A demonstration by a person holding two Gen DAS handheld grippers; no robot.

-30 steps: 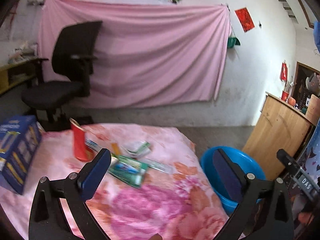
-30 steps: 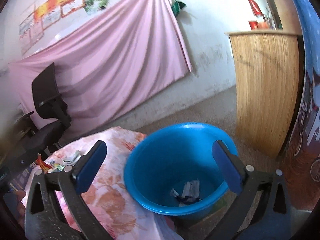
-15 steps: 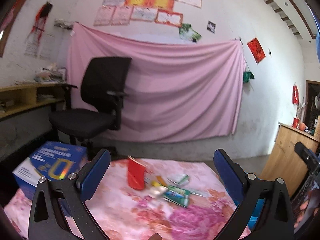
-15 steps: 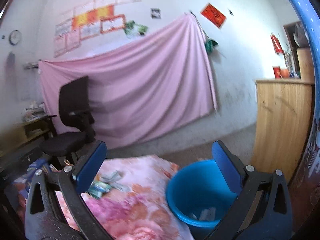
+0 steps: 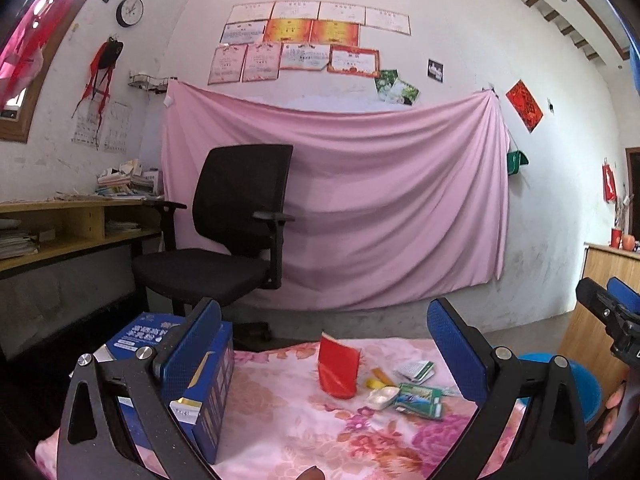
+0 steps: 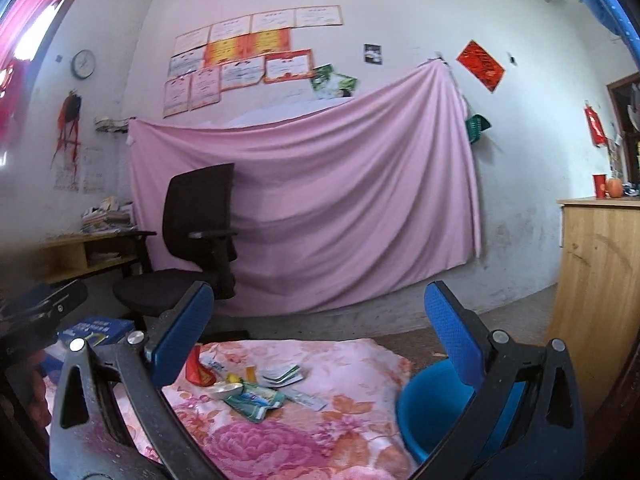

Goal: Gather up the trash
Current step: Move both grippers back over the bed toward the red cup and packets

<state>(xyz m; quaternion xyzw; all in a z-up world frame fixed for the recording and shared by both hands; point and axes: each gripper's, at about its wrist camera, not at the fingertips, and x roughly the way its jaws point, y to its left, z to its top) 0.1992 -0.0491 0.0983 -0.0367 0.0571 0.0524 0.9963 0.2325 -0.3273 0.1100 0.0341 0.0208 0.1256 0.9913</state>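
Now both grippers have lifted, jaws spread empty; bucket [image 6: 436, 412] interior hidden.

A red cup [image 5: 338, 370], green packets [image 5: 418, 399] and white wrappers [image 5: 415, 369] lie clustered mid-bench; the blue bin [image 6: 436, 408] stands off its right edge.

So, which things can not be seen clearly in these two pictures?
- Blue bin, right wrist view: its inside is hidden by the right gripper finger.
- Blue bin, left wrist view: mostly hidden behind the left gripper.
- Blue box: print too small to read.
- Wrappers: labels too small.
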